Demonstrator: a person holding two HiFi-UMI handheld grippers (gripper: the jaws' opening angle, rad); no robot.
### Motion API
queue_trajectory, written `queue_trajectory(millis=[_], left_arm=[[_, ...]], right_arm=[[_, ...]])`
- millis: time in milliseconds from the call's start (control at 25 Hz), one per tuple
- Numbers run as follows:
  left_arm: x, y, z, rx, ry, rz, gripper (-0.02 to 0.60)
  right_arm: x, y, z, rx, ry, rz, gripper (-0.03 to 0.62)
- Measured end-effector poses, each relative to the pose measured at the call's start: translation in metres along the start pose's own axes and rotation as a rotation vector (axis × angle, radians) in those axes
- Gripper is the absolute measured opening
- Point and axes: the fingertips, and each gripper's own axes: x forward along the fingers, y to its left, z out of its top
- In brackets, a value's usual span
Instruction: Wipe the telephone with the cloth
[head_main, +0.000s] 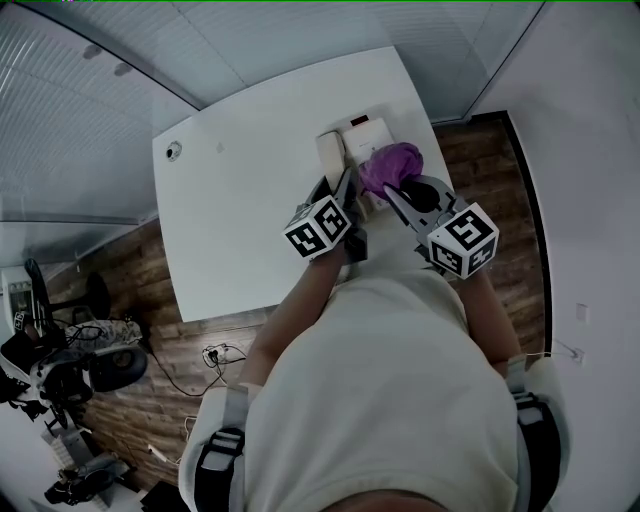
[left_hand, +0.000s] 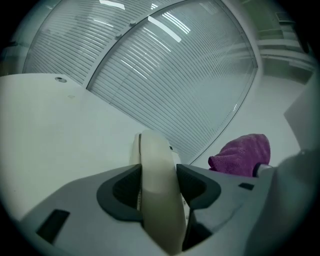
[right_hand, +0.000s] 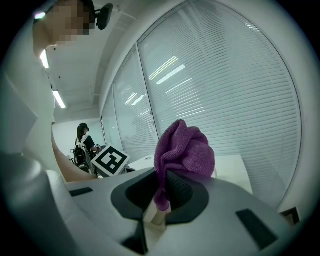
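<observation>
Overhead, in the head view, a white table is seen, with the telephone base set near its far right corner. The cream handset is held on edge just left of the base by the left gripper. The purple cloth is bunched at the tip of the right gripper, just beside the handset and in front of the base. Whether the cloth touches the telephone cannot be told from this view.

Next, in the left gripper view, the left gripper is shown clamped on the handset. Both dark pads are pressed against its sides, and the handset rises upright above the table. The cloth is seen to the right, with slatted blinds behind it.

Lastly, in the right gripper view, the right gripper is closed on the cloth, which is pinched by a lower fold and bulges above the jaws. The left gripper's marker cube is visible at the left, and a person can be made out far behind it
</observation>
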Motion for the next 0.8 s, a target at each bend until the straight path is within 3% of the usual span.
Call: queue_trajectory(millis=[240,480,680,800], left_arm=[[0.007,0.003,0.001,-0.021,0.003,0.009,0.222],[0.007,-0.018,0.008,-0.053,-0.021,-0.082,0.221],[0.001,-0.013,0.009,-0.069,-0.025,-0.061,0.222],[-0.008,-0.016,0.015,-0.037,-0.046,-0.065,0.221]], right_arm=[[-0.001,-0.003,-0.003,0.000,0.008,-0.003,0.046],[0.003,-0.001,-0.003,-0.003,0.016,-0.002,0.046],[0.007,0.004,-0.003,-0.011,0.016,0.010,0.046],[0.008,0.007,-0.004,-0.014,0.021,0.011,0.046]])
